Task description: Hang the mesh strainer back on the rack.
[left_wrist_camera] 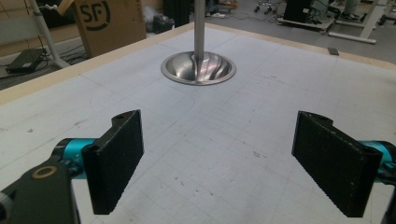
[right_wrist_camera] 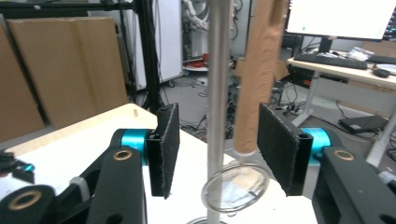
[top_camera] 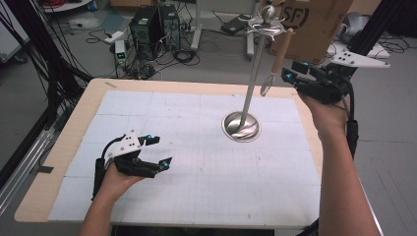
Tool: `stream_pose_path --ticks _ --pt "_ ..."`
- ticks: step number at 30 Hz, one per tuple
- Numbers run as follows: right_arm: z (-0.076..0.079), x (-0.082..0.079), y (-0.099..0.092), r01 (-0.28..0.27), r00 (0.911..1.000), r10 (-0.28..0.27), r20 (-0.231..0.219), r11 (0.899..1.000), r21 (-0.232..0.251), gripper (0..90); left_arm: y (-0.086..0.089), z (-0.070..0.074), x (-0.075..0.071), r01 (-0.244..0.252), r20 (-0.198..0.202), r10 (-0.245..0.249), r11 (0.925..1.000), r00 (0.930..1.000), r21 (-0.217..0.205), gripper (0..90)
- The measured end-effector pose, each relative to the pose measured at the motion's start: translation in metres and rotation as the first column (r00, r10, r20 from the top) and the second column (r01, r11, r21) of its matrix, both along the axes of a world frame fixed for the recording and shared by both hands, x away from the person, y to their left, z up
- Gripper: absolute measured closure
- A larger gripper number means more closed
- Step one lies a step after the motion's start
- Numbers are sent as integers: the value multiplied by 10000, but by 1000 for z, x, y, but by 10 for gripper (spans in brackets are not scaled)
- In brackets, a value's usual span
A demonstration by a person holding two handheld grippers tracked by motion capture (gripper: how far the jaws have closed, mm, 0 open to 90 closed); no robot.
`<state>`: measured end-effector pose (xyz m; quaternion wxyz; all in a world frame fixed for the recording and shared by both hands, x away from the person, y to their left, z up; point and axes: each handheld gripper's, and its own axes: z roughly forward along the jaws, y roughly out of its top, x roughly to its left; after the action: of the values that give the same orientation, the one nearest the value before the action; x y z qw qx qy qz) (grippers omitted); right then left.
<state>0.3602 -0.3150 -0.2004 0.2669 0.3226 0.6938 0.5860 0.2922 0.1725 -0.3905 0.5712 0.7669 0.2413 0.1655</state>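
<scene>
- Metal stand (top_camera: 251, 73): thin upright pole on a round polished base (top_camera: 241, 126), set on the gridded white mat (top_camera: 196, 162) toward the far right of the table (top_camera: 74, 123). Curved hook arms and a ball top it.
- Wooden-handled strainer (top_camera: 278, 56) hangs from the stand's top, just right of the pole; the handle runs down at a slight slant and the small wire-rimmed sieve head (top_camera: 267, 84) is at the bottom, well above the mat.
- Right gripper (top_camera: 291, 73): raised beside the hanging strainer, level with its lower end. In the right gripper view the jaws stand partly open, with the pole (right_wrist_camera: 217, 93) and the wooden handle (right_wrist_camera: 259, 74) between them; the handle sits just beside the right-hand pad (right_wrist_camera: 278, 142), but I cannot tell whether they touch. Nothing clamped.
- Left gripper (top_camera: 157, 151): low over the mat at the near left, well apart from the stand. Jaws wide open with bare mat between them.
</scene>
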Motion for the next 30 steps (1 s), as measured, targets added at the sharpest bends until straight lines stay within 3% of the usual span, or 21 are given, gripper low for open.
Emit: stream_pose_path --ticks 17,30 --pt "-38 -28 27 -1291 9912 1290 281 9916 30 409 11 -3 -2 -184 -48 184 9998 9998 -121 172" --pt "-76 -42 34 -1479 9889 1479 130 9890 -7 379 15 -4 -4 -211 17 211 9996 9998 -192 171"
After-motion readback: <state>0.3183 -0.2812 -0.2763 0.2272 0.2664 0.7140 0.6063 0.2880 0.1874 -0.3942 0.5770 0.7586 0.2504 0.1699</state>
